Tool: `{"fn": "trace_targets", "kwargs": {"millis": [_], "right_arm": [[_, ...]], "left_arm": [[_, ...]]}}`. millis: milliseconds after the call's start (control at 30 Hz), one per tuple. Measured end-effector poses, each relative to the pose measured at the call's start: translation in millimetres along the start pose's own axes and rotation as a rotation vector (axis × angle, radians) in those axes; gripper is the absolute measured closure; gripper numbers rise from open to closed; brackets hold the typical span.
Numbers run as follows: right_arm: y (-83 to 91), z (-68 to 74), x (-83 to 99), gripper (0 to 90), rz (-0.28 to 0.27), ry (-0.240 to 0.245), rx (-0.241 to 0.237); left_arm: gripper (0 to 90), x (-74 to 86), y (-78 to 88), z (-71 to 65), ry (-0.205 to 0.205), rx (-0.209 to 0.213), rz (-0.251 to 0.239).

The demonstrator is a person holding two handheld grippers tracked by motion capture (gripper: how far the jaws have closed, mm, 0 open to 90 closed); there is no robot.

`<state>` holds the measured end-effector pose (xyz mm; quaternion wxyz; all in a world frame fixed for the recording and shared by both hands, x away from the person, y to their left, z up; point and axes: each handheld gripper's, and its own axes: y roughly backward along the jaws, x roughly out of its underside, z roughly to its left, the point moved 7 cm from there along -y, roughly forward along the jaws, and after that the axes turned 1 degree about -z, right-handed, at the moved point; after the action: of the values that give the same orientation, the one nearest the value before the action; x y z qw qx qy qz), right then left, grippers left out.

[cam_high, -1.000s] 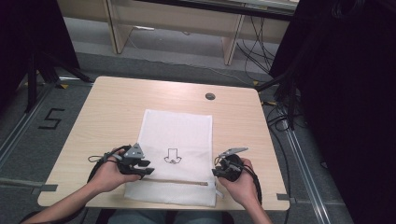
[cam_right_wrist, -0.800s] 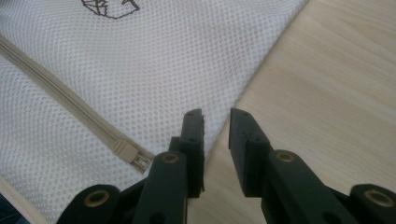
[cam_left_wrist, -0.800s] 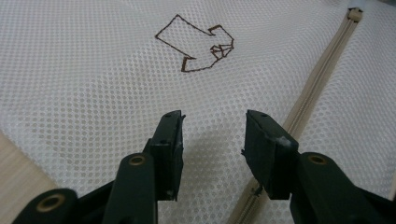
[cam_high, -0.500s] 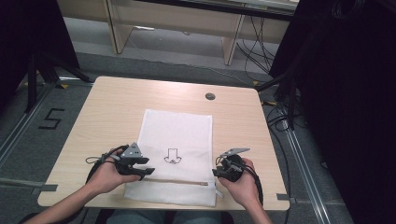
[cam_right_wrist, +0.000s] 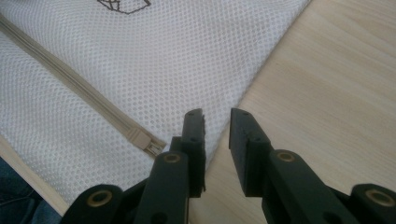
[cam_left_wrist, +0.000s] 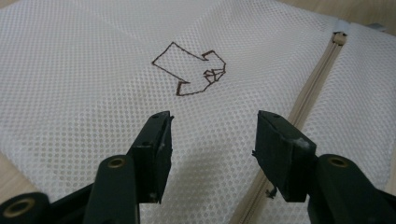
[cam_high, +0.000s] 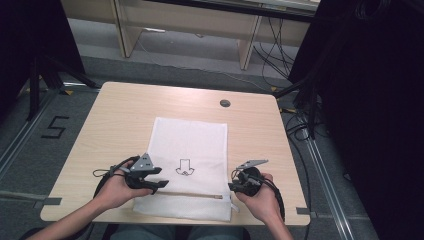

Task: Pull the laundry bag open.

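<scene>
My left hand-held gripper (cam_high: 159, 184) rests at the left edge of the white mesh bag (cam_high: 192, 145), near the table's (cam_high: 120, 115) front edge. Its jaws have just been opening and stand wide; mesh lies beneath them, nothing is clamped. The bag lies flat mid-table, with an arrow mark (cam_high: 184, 166) at its centre and a beige zipper (cam_high: 192, 195) running across its near end. My right hand-held gripper (cam_high: 234, 187) sits at the bag's right edge, beside the zipper pull (cam_right_wrist: 142, 140), jaws narrow, gripping nothing.
</scene>
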<state>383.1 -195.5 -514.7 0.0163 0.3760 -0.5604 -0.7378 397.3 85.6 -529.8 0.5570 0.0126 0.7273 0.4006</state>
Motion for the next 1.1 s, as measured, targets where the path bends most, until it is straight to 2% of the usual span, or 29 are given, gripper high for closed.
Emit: {"fn": "trace_targets", "kwargs": {"millis": [67, 100, 133, 200, 233, 333, 367, 400, 433, 467, 500, 533, 567, 600, 633, 667, 700, 733, 767, 933, 967, 1000, 1033, 1100], "right_arm": [[-1.3, 2.2, 0.7, 79.8, 0.004, 0.004, -0.006], [-1.8, 6.2, 3.7, 85.0, 0.034, 0.007, -0.011], [-2.4, 6.2, 4.3, 87.3, 0.036, 0.03, -0.01], [-1.2, 9.1, 5.1, 88.8, 0.05, 0.016, -0.018], [-0.6, 10.0, 4.5, 90.0, 0.045, 0.04, -0.021], [-1.7, 11.5, 5.8, 90.0, 0.051, 0.04, -0.029], [-2.2, 14.3, 9.7, 90.0, 0.077, 0.023, -0.037], [-3.6, 13.3, 10.4, 90.0, 0.072, 0.038, -0.038], [-2.8, 14.5, 11.9, 90.0, 0.084, 0.019, -0.039], [-2.7, 14.4, 12.3, 90.0, 0.082, 0.023, -0.04], [-2.7, 14.4, 12.3, 90.0, 0.082, 0.023, -0.04], [-1.7, 15.0, 12.8, 90.0, 0.086, 0.014, -0.041], [-2.7, 13.2, 12.2, 90.0, 0.073, 0.033, -0.045], [-2.9, 15.0, 14.6, 90.0, 0.096, 0.003, -0.048], [-2.9, 15.0, 14.6, 90.0, 0.096, 0.003, -0.048], [-5.3, 14.7, 16.7, 90.0, 0.114, -0.003, -0.042], [-5.3, 14.7, 16.7, 90.0, 0.114, -0.003, -0.042], [-7.5, 14.1, 16.3, 90.0, 0.104, 0.019, -0.055], [-8.3, 14.2, 16.5, 90.0, 0.104, 0.019, -0.052], [-11.4, 15.5, 17.7, 90.0, 0.134, 0.009, -0.05], [-11.4, 15.5, 17.7, 90.0, 0.134, 0.009, -0.05], [-13.7, 15.5, 16.9, 90.0, 0.127, 0.031, -0.06], [-14.3, 16.7, 17.5, 90.0, 0.138, 0.015, -0.059], [-15.1, 16.4, 18.1, 90.0, 0.147, 0.017, -0.056]], "left_arm": [[46.4, -3.7, 0.1, -1.3, -0.013, 0.008, -0.014], [46.8, -7.3, 0.6, -3.9, -0.028, 0.01, -0.016], [47.0, -9.3, 0.9, -6.0, -0.031, 0.007, -0.018], [47.6, -12.2, -0.6, -9.0, -0.026, 0.019, -0.035], [47.7, -16.0, -2.1, -12.8, -0.046, 0.026, -0.039], [48.2, -18.8, -5.0, -16.5, -0.056, 0.038, -0.034], [48.4, -20.8, -9.2, -20.7, -0.062, 0.051, -0.033], [48.6, -20.8, -9.2, -20.7, -0.062, 0.051, -0.033], [48.6, -21.6, -10.7, -22.5, -0.074, 0.062, -0.028], [48.8, -22.5, -14.6, -24.4, -0.094, 0.063, -0.025], [49.0, -22.5, -14.6, -24.4, -0.094, 0.063, -0.025], [49.0, -23.2, -15.6, -27.2, -0.088, 0.081, -0.02], [49.3, -24.2, -17.7, -28.6, -0.084, 0.081, -0.027], [49.8, -24.9, -18.9, -29.1, -0.099, 0.084, -0.027], [49.8, -25.4, -20.2, -30.6, -0.096, 0.094, -0.024], [50.0, -25.1, -21.1, -30.6, -0.102, 0.085, -0.015], [50.0, -25.8, -23.0, -33.0, -0.096, 0.098, -0.022], [50.1, -26.0, -23.8, -32.9, -0.114, 0.096, -0.016], [50.2, -25.8, -24.8, -35.3, -0.1, 0.101, -0.018], [50.8, -27.9, -27.3, -41.5, -0.125, 0.121, -0.006], [50.9, -27.9, -27.3, -41.5, -0.125, 0.121, -0.006], [50.9, -29.7, -28.7, -42.6, -0.125, 0.114, -0.009], [50.9, -30.8, -29.7, -43.8, -0.121, 0.118, -0.013], [51.0, -31.7, -30.2, -44.4, -0.124, 0.123, -0.01]]}}
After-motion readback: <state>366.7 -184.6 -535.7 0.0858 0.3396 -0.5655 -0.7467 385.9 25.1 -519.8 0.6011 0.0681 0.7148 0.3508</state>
